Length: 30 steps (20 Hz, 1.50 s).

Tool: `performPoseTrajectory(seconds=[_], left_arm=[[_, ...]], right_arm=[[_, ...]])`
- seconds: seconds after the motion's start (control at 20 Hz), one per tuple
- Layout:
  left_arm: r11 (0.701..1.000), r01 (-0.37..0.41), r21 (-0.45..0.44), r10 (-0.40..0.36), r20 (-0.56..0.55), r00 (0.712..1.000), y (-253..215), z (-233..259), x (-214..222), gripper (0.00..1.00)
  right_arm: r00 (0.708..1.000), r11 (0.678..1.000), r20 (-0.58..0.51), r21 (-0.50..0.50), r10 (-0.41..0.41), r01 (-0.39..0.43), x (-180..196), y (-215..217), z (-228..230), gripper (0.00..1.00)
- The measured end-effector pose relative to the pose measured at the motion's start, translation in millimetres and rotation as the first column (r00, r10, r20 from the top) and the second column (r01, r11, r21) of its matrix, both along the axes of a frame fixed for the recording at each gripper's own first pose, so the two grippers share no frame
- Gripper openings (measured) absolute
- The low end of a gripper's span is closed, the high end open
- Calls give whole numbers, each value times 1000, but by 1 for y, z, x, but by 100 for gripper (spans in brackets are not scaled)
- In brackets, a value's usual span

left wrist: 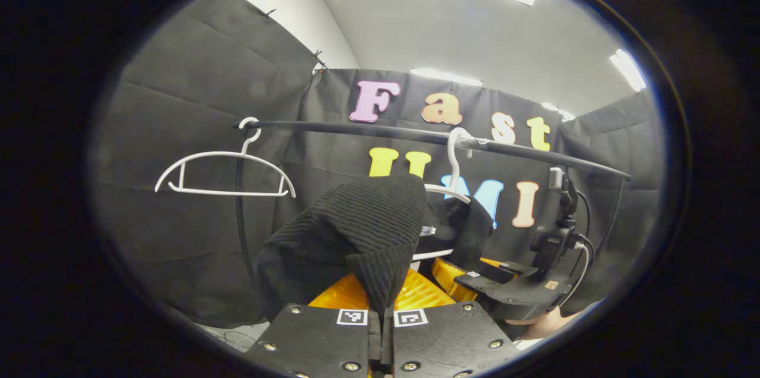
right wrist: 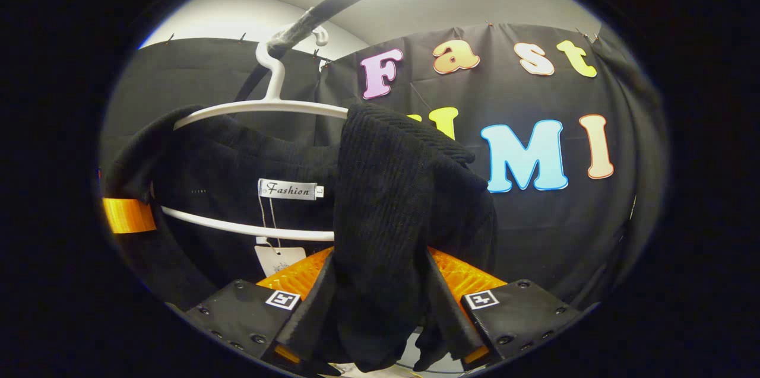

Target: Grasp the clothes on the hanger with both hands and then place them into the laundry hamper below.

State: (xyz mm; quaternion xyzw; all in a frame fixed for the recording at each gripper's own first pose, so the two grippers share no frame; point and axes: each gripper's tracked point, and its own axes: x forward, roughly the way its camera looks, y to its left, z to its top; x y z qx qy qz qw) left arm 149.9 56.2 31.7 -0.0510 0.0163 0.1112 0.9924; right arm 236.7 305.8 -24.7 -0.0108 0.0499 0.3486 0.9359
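While both grips hold, the step in hand appears to be freeing the garment from its hanger. Advice: lift both ends together, up and off the hanger's arms, so the knit does not snag, then lower toward the hamper.

Item: black knit garment (right wrist: 392,188), draped partly over a white hanger (right wrist: 261,108) that hooks on the dark rail (left wrist: 415,135).

Left hand-held gripper (left wrist: 381,321): clenched on a ribbed fold of the garment, which rises directly ahead of its fingers.

Right hand-held gripper (right wrist: 380,301): fingers set apart with a thick bunch of the knit between them, both pressing its sides; the cloth hangs down past them, just beside the hanger's lower bar.

Also present: a second white hanger (left wrist: 225,173), bare, on the same rail, well apart to the left.
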Motion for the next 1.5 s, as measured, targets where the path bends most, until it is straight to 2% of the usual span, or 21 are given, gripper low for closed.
performPoseTrajectory(seconds=[0.05,0.15,0.2,0.3,0.35,0.4,0.55,0.6,0.85,0.9,1.05,1.1,1.35,1.4,1.5], left_arm=[[1000,0,5,0,-3,1000,0,1,-1,1],[1000,6,10,-6,-3,1000,-2,2,-1,2],[1000,11,14,-11,-7,1000,-3,1,-1,1],[999,24,22,-24,-4,1000,-4,2,-2,1],[999,31,30,-32,15,999,-6,7,-3,2],[998,54,40,-55,29,998,-10,11,-3,1],[995,69,73,-72,30,997,-6,18,-9,2],[995,64,76,-67,43,997,-5,22,-11,1],[998,36,55,-43,132,990,3,49,-24,1],[998,29,49,-35,140,989,9,53,-25,1],[999,-5,49,-3,158,987,33,65,-33,1],[998,-17,56,8,162,987,41,67,-37,1],[997,-45,55,37,152,988,72,63,-47,1],[998,-47,49,39,144,989,77,58,-45,2],[999,-45,24,42,133,990,87,50,-45,1]], right_arm=[[1000,1000,-1,-2,-1,1,4,-2,-1,81],[1000,1000,-6,9,4,-4,10,-7,0,49],[1000,1000,-6,21,-5,5,13,-13,1,36],[999,998,-3,55,37,-36,14,-15,3,11],[998,996,-11,69,63,-62,15,-16,2,10],[997,995,-23,71,78,-76,14,-18,0,3],[999,995,-11,90,50,-49,20,-36,10,3],[999,994,-6,100,34,-33,22,-41,13,0],[997,985,26,159,-76,71,51,-73,32,3],[995,981,28,169,-95,89,58,-79,35,0],[988,971,46,198,-146,135,70,-90,45,5],[985,968,55,203,-161,147,74,-92,47,3],[973,955,92,231,-214,188,95,-102,58,0],[970,952,94,234,-226,199,103,-104,57,3],[965,949,97,230,-244,217,118,-105,53,0]])
